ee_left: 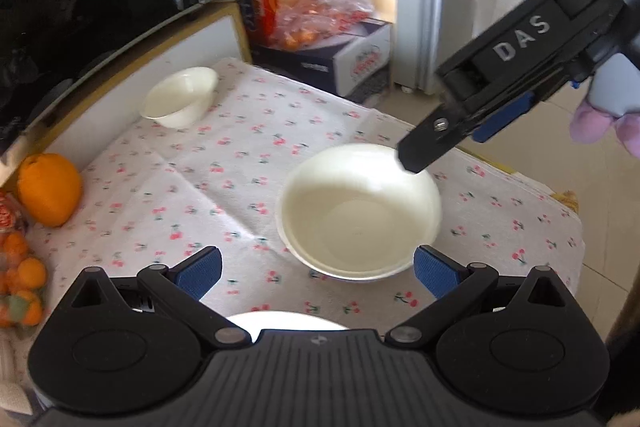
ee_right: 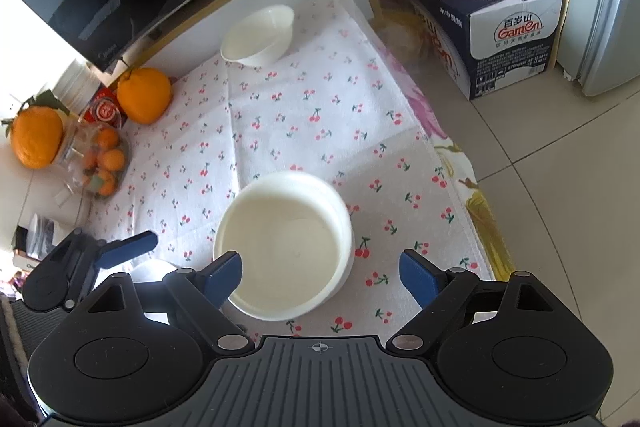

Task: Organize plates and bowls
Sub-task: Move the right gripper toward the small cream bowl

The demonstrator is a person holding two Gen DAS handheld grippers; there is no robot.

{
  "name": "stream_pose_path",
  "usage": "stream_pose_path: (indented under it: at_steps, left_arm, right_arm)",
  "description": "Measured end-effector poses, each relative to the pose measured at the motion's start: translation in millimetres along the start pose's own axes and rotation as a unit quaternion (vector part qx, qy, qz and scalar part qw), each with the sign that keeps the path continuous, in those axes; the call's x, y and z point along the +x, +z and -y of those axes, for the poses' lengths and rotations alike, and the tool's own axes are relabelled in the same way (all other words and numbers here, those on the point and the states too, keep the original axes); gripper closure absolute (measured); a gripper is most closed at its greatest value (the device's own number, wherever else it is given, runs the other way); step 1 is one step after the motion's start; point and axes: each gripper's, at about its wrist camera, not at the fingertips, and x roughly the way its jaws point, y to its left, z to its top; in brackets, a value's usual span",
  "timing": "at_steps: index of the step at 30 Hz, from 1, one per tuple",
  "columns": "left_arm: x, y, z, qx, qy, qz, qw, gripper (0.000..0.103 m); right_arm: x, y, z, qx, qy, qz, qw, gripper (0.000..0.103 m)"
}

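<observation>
Near bowl [ee_right: 285, 247] upright on cherry-print tablecloth [ee_right: 320, 115], close to front edge of table, toward right side. Right gripper [ee_right: 320, 273] above it, fingers spread wide, left pad [ee_right: 224, 277] over bowl's rim, right pad outside; nothing grasped. Left gripper [ee_left: 318, 273] also spread wide, empty, just short of same bowl. Second bowl [ee_left: 180, 97] tilted at back edge, beside microwave [ee_left: 80, 7]. White plate [ee_left: 286, 321] partly hidden under left gripper at front edge. Orange [ee_left: 48, 189] at left edge.
</observation>
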Motion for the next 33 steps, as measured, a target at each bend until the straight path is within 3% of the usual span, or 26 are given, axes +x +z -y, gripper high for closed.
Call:
stream_pose_path:
  at_steps: [10, 19, 27, 33]
  left_arm:
    - [-9, 33, -37, -0.017, 0.068, 0.002, 0.9975, 0.001]
    - [13, 63, -79, -0.006, 0.105, 0.014, 0.9943, 0.0]
    - [65, 78, -112, 0.011, 0.105, 0.047, 0.9934, 0.0]
    - [114, 76, -129, 0.035, 0.086, 0.044, 0.9947, 0.0]
  right_arm:
    - [-7, 30, 17, 0.061, 0.035, 0.028, 0.997, 0.011]
    - [12, 89, 11, 0.065, 0.074, 0.044, 0.994, 0.011]
    - [64, 142, 11, 0.065, 0.127, 0.041, 0.989, 0.01]
    - [111, 168, 12, 0.051, 0.143, 0.031, 0.988, 0.01]
